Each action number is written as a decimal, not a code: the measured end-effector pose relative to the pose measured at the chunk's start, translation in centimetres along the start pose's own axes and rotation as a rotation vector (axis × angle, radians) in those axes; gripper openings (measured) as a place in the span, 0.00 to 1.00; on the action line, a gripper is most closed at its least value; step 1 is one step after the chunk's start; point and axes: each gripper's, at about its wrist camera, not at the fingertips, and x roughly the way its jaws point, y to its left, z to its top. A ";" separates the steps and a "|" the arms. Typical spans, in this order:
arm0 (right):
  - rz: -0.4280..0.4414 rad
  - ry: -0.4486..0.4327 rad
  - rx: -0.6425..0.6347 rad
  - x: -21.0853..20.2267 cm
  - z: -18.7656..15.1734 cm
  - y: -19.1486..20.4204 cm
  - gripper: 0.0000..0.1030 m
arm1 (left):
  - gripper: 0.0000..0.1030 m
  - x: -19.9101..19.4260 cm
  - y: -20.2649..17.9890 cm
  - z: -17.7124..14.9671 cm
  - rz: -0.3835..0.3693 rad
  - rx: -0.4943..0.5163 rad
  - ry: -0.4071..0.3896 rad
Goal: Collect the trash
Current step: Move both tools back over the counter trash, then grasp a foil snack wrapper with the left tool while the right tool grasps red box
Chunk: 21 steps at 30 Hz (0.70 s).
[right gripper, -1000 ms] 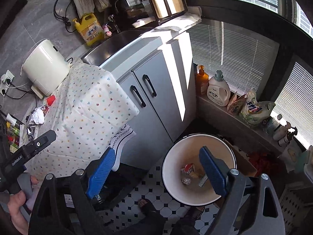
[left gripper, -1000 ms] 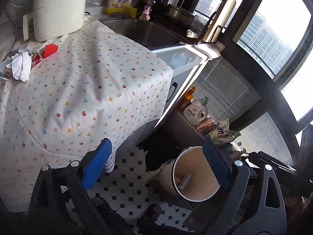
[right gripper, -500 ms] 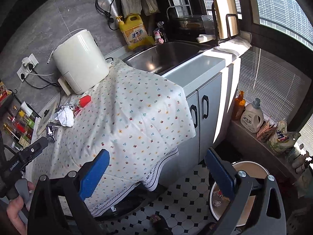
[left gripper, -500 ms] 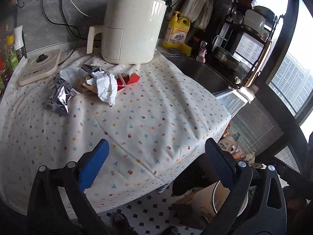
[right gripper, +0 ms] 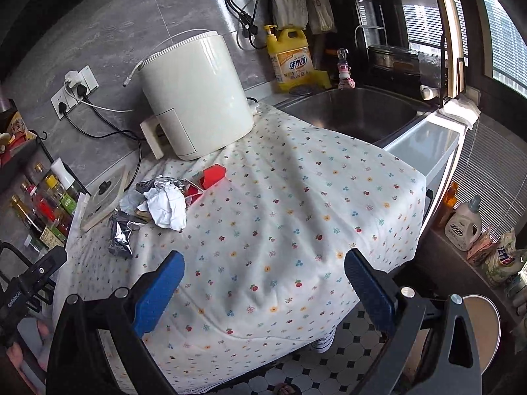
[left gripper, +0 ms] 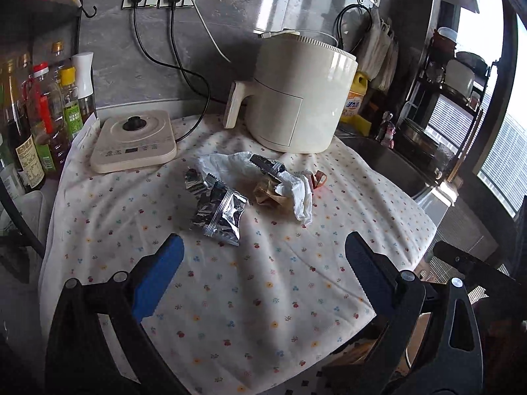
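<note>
Trash crumpled: foil, paper

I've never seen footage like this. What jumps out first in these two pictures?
Probably the pile of trash in the middle of the flowered cloth: a crinkled silver foil packet, a crumpled white paper and a red scrap. Behind it stands a big cream air fryer by the wall. At the bottom of each view, blue-padded tongs gape open and empty, left tongs, right tongs.
</note>
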 end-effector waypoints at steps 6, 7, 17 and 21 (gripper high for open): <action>0.000 -0.005 -0.035 0.3 0.4 3.5 0.93 | 0.95 -0.3 2.4 0.8 -0.002 -0.001 -0.048; -0.002 -0.005 -0.045 0.4 0.5 3.8 0.93 | 0.95 -0.3 2.8 0.9 -0.007 -0.011 -0.052; -0.003 0.001 -0.050 1.9 1.7 5.8 0.93 | 0.95 0.3 5.2 1.1 -0.011 -0.077 -0.071; 0.032 0.020 -0.070 3.2 2.4 6.1 0.93 | 0.95 0.8 5.6 1.2 -0.026 -0.091 -0.078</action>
